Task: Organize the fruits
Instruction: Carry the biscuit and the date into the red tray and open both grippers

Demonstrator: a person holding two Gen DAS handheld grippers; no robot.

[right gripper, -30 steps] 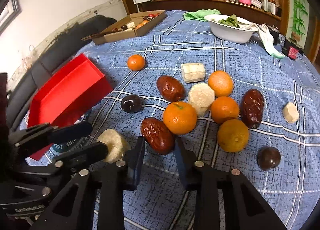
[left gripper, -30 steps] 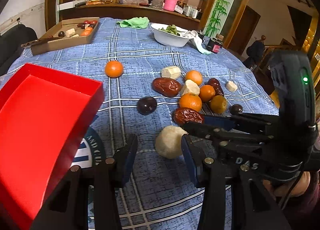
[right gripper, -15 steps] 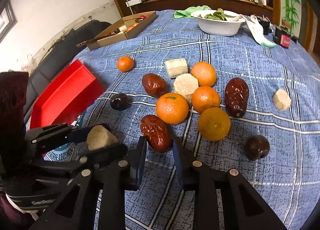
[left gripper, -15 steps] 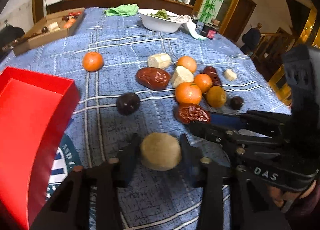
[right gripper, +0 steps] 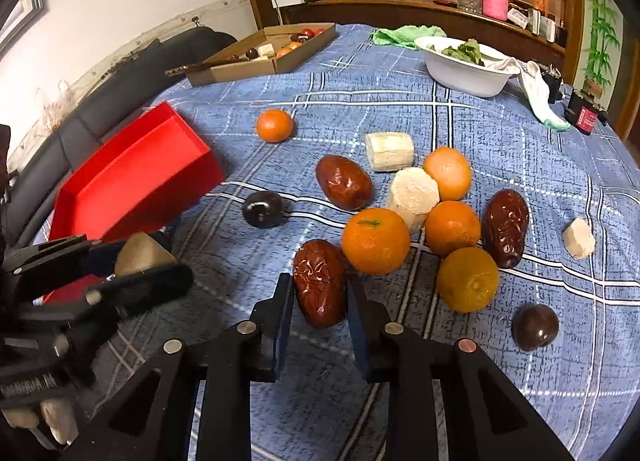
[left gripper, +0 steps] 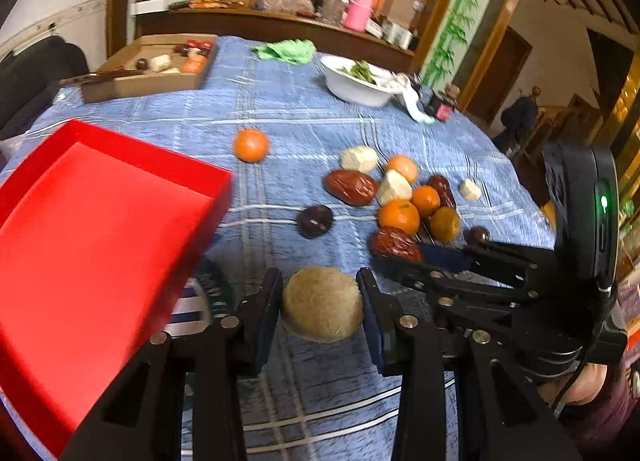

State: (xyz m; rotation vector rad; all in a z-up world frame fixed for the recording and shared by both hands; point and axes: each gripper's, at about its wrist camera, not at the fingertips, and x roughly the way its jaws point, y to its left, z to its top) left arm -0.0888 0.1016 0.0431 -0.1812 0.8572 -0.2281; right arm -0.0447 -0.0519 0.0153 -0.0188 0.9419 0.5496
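Observation:
My left gripper (left gripper: 320,311) is shut on a pale beige fruit chunk (left gripper: 323,309) and holds it just above the blue cloth; it also shows in the right wrist view (right gripper: 140,255). A red tray (left gripper: 92,245) lies to its left. My right gripper (right gripper: 319,311) is closed around a wrinkled red date (right gripper: 320,281) lying on the cloth. Beyond it lie several oranges (right gripper: 375,241), another date (right gripper: 344,187), a dark date (right gripper: 505,227), pale chunks (right gripper: 412,197) and two dark plums (right gripper: 262,209).
A cardboard box (right gripper: 264,55) with small items sits at the far left. A white bowl (right gripper: 464,65) of greens, a green cloth (right gripper: 404,37) and a white rag (right gripper: 540,97) lie at the back. A lone orange (right gripper: 274,125) lies apart. The table drops off at right.
My left gripper closed on the beige chunk and lifted it toward the red tray. My right gripper moved forward and closed around the near red date.

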